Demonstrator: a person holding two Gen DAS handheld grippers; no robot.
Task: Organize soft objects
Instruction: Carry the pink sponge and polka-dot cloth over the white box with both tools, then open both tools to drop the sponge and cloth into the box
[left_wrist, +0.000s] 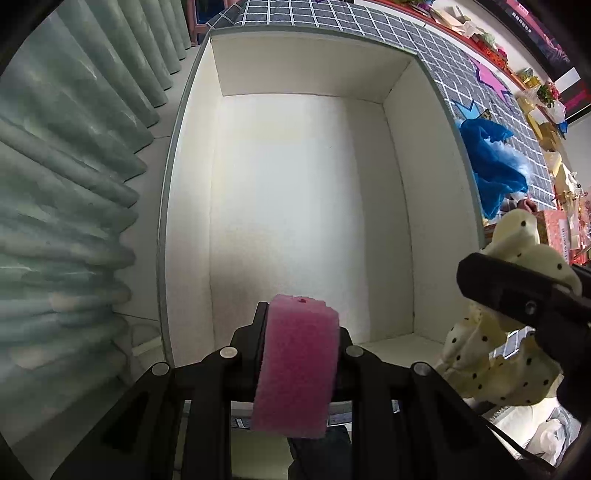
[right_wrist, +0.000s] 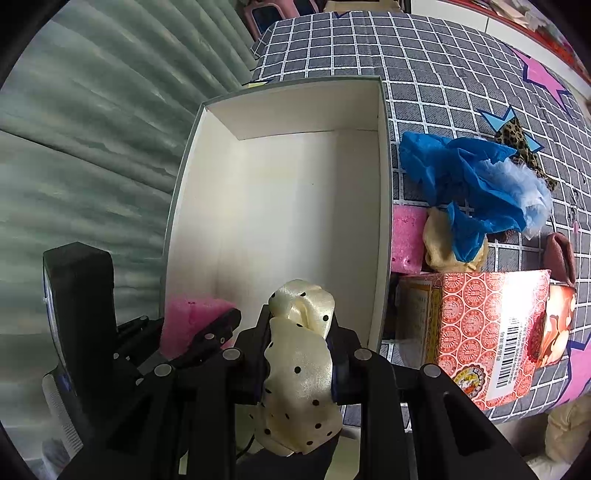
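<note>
Left gripper (left_wrist: 301, 332) clamps the sponge (left_wrist: 297, 365), right gripper (right_wrist: 299, 332) clamps the dotted cloth (right_wrist: 299, 365). Both hang over the near end of the box (right_wrist: 384, 192), floor straight below; blue cloth (right_wrist: 469, 184) waits beyond.

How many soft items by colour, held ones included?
Pink sponges: 2, one in the left claw, one by the box
Cream dotted cloth: 1, in the right claw
Blue cloth: 1
Tan cloth: 1
Leopard-print cloth: 1
Total: 6
</note>
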